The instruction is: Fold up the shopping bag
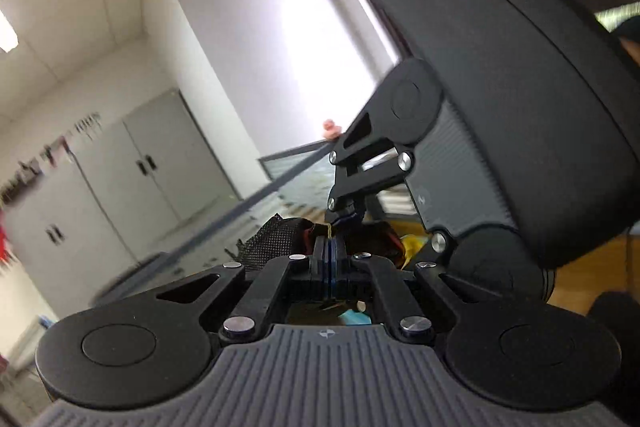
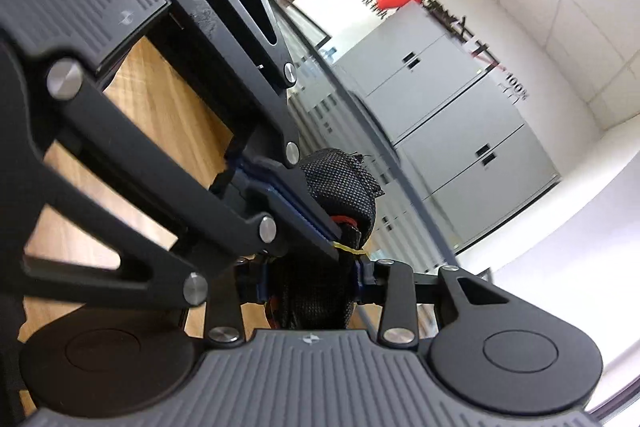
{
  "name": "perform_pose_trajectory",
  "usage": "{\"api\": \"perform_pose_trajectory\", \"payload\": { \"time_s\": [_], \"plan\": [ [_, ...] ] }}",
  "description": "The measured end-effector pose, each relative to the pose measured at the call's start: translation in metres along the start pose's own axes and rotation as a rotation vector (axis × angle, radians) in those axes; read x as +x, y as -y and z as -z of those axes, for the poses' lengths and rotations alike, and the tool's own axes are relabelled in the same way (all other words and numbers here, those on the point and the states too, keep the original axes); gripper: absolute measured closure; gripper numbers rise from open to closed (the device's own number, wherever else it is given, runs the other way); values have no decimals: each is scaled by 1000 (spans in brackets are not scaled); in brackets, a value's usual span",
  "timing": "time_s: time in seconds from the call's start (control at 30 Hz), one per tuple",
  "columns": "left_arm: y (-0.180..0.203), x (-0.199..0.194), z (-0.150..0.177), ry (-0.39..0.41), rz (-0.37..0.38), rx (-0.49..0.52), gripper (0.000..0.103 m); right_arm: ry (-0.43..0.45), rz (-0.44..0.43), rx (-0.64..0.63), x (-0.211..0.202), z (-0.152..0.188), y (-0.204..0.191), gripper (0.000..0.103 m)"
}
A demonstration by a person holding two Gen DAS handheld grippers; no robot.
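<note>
I find the left tongs [image 1: 330, 259] clenched on the black mesh shopping bag [image 2: 340, 183]; right tongs [image 2: 308, 279] grasping it too, close alongside; wooden worktop [image 2: 168, 115] beneath.

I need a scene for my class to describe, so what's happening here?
A person holds two tongs close together, raised above a wooden table. The right tongs are clamped around a bunched black mesh bag. The left tongs look closed beside the same bag, though their grip is hard to confirm. The bag is scrunched, not neatly folded.
</note>
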State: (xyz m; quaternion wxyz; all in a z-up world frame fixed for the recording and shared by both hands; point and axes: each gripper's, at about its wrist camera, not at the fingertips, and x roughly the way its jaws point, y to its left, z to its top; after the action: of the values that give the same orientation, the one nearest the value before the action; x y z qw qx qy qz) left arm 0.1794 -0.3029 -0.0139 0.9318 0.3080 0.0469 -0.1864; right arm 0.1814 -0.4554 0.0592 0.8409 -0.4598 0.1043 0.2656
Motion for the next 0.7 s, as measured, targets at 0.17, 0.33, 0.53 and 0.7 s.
{"api": "perform_pose_trajectory", "payload": {
  "time_s": [0.17,0.33,0.53,0.7],
  "plan": [
    [20,5,-10,-42,-54,86,100,-4,25,-31,-2,1,-3,64],
    [32,1,-17,-38,-91,109,99,-6,39,-60,-3,-4,-4,64],
    [23,-9,-24,-56,-233,108,103,-44,18,-56,-5,2,-9,64],
    [-3,-16,-27,-106,215,-301,98,-30,44,-34,-13,8,-5,64]
  ]
}}
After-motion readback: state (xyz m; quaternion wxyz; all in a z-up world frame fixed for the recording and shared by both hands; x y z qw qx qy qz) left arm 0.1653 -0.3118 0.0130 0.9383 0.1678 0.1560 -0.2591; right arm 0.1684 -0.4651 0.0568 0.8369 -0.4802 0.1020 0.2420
